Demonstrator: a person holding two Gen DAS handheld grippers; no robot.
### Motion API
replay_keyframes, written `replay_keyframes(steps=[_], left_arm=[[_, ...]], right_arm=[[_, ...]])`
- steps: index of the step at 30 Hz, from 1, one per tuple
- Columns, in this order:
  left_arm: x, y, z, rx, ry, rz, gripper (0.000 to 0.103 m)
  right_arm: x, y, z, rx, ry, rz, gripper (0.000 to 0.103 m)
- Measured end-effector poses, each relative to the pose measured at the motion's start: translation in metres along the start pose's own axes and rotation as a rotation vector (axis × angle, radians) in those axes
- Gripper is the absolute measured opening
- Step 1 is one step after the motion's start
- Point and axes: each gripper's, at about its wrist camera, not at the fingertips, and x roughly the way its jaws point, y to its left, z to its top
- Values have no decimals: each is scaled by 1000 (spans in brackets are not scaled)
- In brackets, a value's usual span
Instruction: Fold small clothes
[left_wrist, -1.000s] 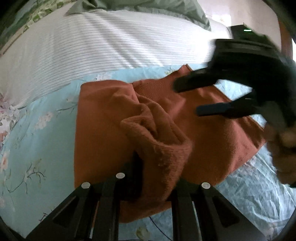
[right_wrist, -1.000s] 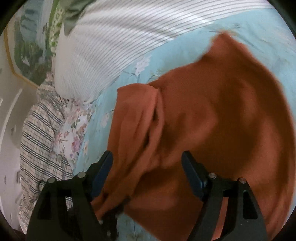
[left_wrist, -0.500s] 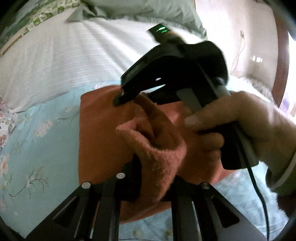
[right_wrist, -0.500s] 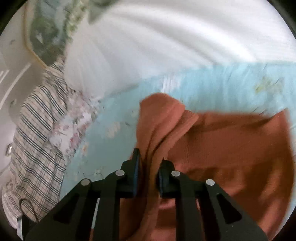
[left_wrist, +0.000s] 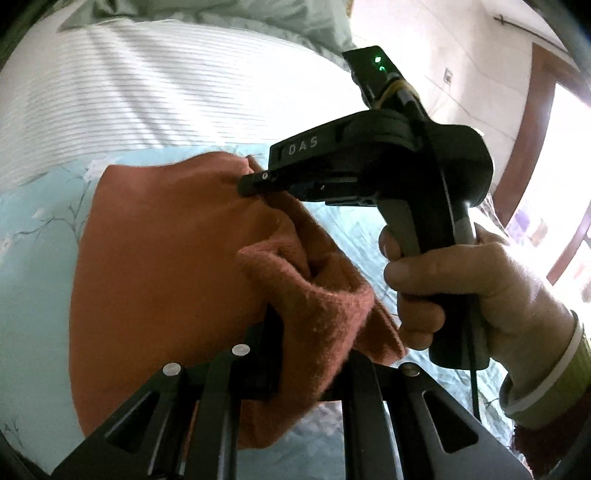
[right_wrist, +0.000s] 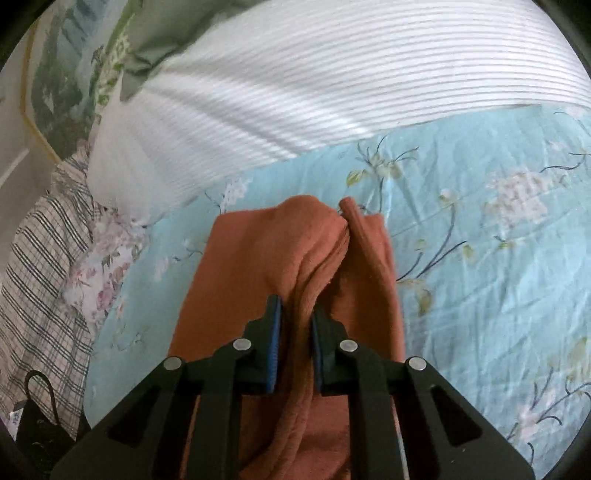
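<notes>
At the far left of the right wrist view a checked cloth (right_wrist: 40, 266) lies heaped at the bed's edge, with a floral pillow (right_wrist: 105, 266) just beside it. Behind them a white striped blanket (right_wrist: 332, 81) spreads across the back of the bed, and a pale blue flowered sheet (right_wrist: 480, 258) covers the rest.

The rust-orange garment (right_wrist: 251, 266) lies on that sheet, towards the left of the bed, part flat and part gathered up into folds. The left hand-held gripper (left_wrist: 306, 354) is clamped on a thick bunched fold of the garment at the near edge, the cloth bulging up over its fingers. Just to the right, the right hand-held gripper (right_wrist: 295, 332) pinches a raised ridge of the same garment between its blue pads (right_wrist: 274, 343); its jaws have just been closing, and they now press the cloth from both sides. In the left wrist view its tip (left_wrist: 255, 182) meets the cloth at the far upper corner of the garment.

Further right, a person's hand (left_wrist: 472, 288) wraps the grey handle of that gripper, with a light cuff (left_wrist: 546, 373) at the wrist. Beyond it stand a pale wall and a brown door frame (left_wrist: 532, 140).
</notes>
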Motion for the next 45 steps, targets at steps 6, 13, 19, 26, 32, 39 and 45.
replay_keyframes(steps=[6,13,19,26,32,39,45], left_arm=[[16,-7,-4,15,42,-10,12],[13,3,-3,-19,84,-59,41],[-41,46,-15,-100,37,-47,73],[-63,148,-20,-344,37,40,85],[-34,191,-19,-456,105,-8,85],[33,198,-11,-497,200,-55,85],[58,187,2,-436,231,-55,63]], right_arm=[[18,-17,-9,-3,40,-103,16],[-1,-11,-13,-16,3,-150,20],[-34,3,-24,-25,-61,-142,103],[-13,9,-44,-71,71,-145,103],[-3,-17,-44,25,101,-82,103],[12,-35,-49,99,145,-51,83],[19,-27,-48,99,193,-5,37]])
